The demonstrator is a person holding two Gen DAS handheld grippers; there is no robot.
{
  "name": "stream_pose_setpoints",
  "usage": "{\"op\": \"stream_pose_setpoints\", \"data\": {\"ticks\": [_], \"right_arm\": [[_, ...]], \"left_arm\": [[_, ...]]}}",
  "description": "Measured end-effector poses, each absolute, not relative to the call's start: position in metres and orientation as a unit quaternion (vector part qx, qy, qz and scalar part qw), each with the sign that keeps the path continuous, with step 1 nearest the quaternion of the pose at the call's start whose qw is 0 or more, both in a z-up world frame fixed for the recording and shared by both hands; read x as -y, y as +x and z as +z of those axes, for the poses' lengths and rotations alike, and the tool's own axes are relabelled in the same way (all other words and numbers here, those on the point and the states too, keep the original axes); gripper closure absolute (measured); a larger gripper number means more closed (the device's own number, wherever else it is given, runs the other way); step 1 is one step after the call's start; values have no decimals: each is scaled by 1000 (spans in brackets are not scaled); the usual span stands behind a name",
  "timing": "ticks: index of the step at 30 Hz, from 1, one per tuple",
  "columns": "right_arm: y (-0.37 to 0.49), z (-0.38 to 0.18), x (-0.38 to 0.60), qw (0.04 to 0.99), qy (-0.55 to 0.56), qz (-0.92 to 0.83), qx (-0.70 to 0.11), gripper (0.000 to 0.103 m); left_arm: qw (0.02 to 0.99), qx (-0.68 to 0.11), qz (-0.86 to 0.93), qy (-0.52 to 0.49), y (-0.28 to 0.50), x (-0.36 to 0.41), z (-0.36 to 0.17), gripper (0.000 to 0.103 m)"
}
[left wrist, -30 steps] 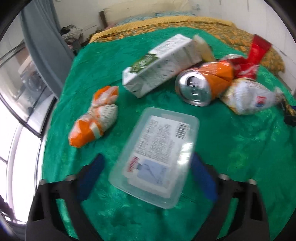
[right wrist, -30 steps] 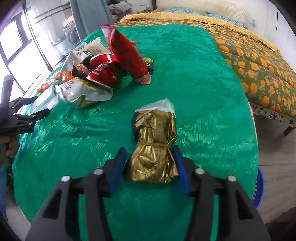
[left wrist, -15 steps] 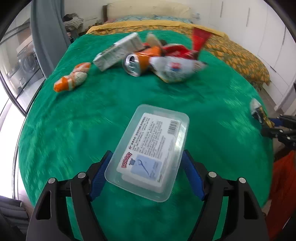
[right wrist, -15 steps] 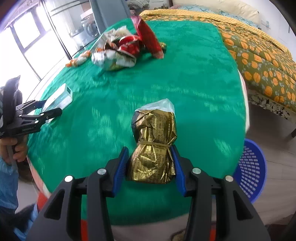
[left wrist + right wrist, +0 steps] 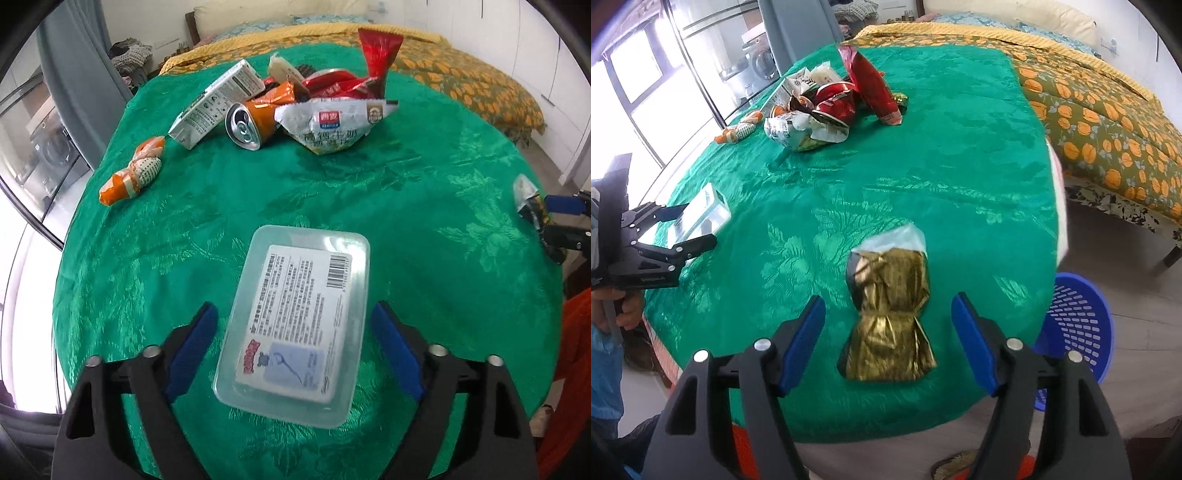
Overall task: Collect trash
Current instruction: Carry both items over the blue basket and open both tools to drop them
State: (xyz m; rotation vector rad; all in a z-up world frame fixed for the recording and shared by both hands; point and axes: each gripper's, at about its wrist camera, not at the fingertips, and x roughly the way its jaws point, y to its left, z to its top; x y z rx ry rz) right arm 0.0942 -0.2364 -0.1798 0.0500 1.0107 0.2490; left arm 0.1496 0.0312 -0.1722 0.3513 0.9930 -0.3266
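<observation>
A clear plastic box (image 5: pixel 295 317) with a printed label sits between the blue pads of my left gripper (image 5: pixel 293 310), which is shut on its long sides near the table's front edge. The right wrist view shows the same box (image 5: pixel 701 214) in the left gripper (image 5: pixel 694 227). My right gripper (image 5: pixel 889 301) is opening. A crumpled gold wrapper (image 5: pixel 890 317) lies between its jaws with a gap on each side, over the green tablecloth (image 5: pixel 942 166) by the edge. Farther back is the trash pile: a carton (image 5: pixel 214 107), an orange can (image 5: pixel 251 125), a silver snack bag (image 5: pixel 332 125) and red wrappers (image 5: pixel 376 55).
An orange-and-white wrapper (image 5: pixel 133 173) lies apart at the left. A blue perforated basket (image 5: pixel 1075 325) stands on the floor beside the table's right edge. A bed with a pumpkin-print cover (image 5: pixel 1108 122) is behind. A person's hand (image 5: pixel 624 310) holds the left gripper.
The right jaws spread apart and let go of the gold wrapper. The left gripper drew back toward the table's front edge with the box, so the trash pile looks farther away.
</observation>
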Motion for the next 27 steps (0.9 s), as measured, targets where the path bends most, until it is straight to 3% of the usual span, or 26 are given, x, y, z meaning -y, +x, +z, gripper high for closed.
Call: {"op": "stream_pose_setpoints", "data": {"ticks": [1,3,8,14,21,27], "right_arm": [[96,-182,235,866,24,120,-485,51],[99,-185,232,862,21,126,-491,58],[89,-173,247,875,54,128,-464,59],[81,-155,307,890,102,101,-432,59],[69,-158,423,897,136,-1,-421,59],[65,-191,494,889,153,-66,-428,59]], "left_arm": [[851,-473,-160,161,150,-31,-172,32],[852,-474,-157,155,148,-31,-170,36],[860,-472,-166,104,143,-30,-160,38],[860,-458,-218,61,132,25,-137,38],[838,-445,-310,62,122,157,-117,38],[811,-461,-350,80,116,263,-137,38]]}}
